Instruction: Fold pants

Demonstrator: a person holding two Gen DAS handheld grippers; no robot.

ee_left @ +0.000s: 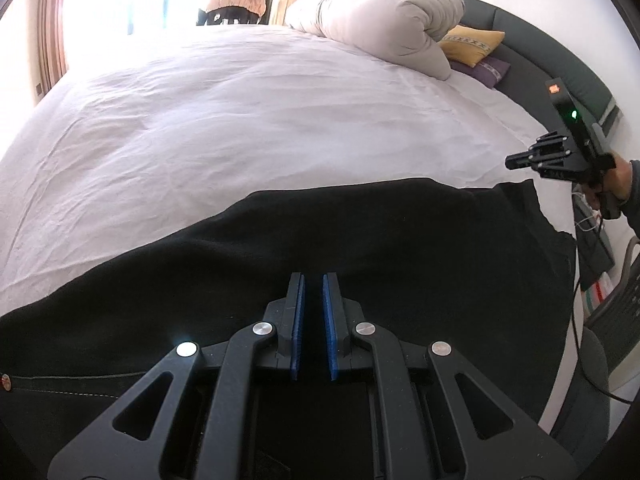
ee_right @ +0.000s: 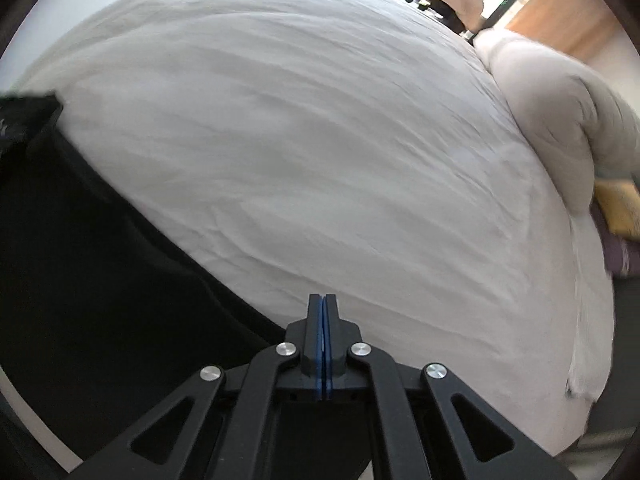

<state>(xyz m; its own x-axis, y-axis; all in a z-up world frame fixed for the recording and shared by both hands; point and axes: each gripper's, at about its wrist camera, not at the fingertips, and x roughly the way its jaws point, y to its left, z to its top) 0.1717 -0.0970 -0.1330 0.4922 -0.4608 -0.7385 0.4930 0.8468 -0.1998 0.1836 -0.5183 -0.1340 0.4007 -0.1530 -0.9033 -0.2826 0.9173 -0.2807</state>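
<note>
A white-sheeted bed (ee_left: 240,120) is carrying black pants (ee_left: 360,232) lying spread along its near edge. The left tool (ee_left: 313,292) is hovering clenched over them, gripping nothing. The right tool (ee_right: 324,304) is closed empty. No readable writing is showing.

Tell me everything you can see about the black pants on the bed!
The black pants look like soft, matte cloth, spread flat along the near edge of the white bed sheet. Pale stitching and a small metal button show at the left end. The left tongs hover above them, holding nothing.
</note>
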